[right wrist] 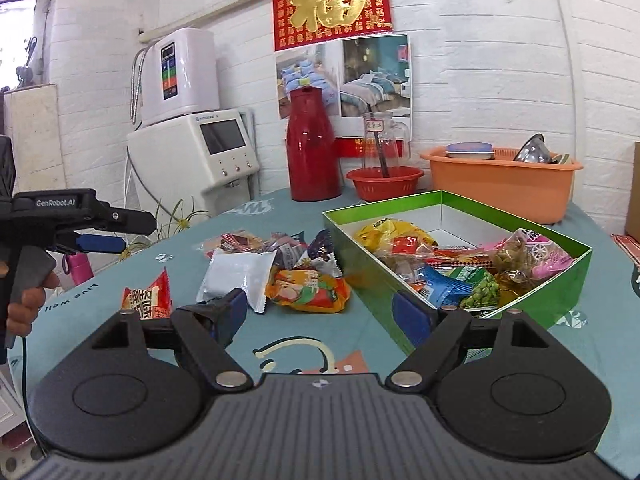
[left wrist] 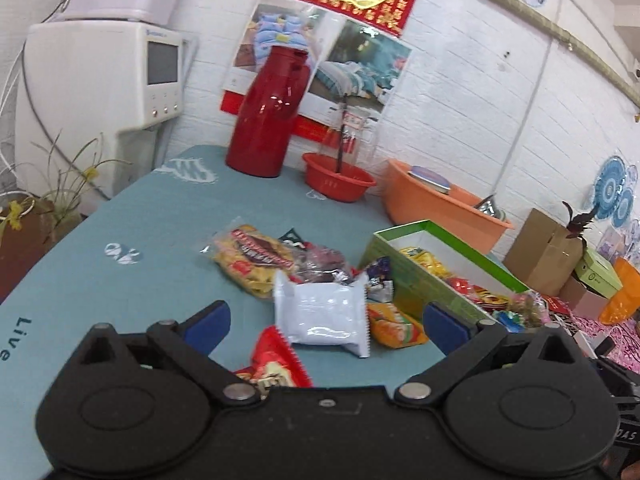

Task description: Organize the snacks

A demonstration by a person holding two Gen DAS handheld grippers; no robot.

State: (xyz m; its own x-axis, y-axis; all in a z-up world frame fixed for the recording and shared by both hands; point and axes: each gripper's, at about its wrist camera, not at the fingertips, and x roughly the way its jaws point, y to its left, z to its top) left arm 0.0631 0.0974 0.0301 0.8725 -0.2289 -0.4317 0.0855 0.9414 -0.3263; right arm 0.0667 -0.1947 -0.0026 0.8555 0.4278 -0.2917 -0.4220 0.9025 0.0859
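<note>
Several snack packets already lie in the green box [right wrist: 448,208], but a loose heap waits on the bench [right wrist: 288,360] just beside it, among them a white packet [right wrist: 236,276], an orange packet [right wrist: 308,292] and a red packet [right wrist: 148,296]. Both the left tongs [left wrist: 326,316] and the right tongs [right wrist: 320,312] gape wide and hold nothing, hovering near the heap.

The left gripper [left wrist: 326,320] hangs above the blue tablecloth [left wrist: 120,280], its jaws spread wide and holding nothing. Straight ahead, between the blue fingertips [left wrist: 212,322], lies a white packet [left wrist: 322,314]. An orange packet [left wrist: 394,326] touches it on the right, beside the green box [left wrist: 404,276].
</note>
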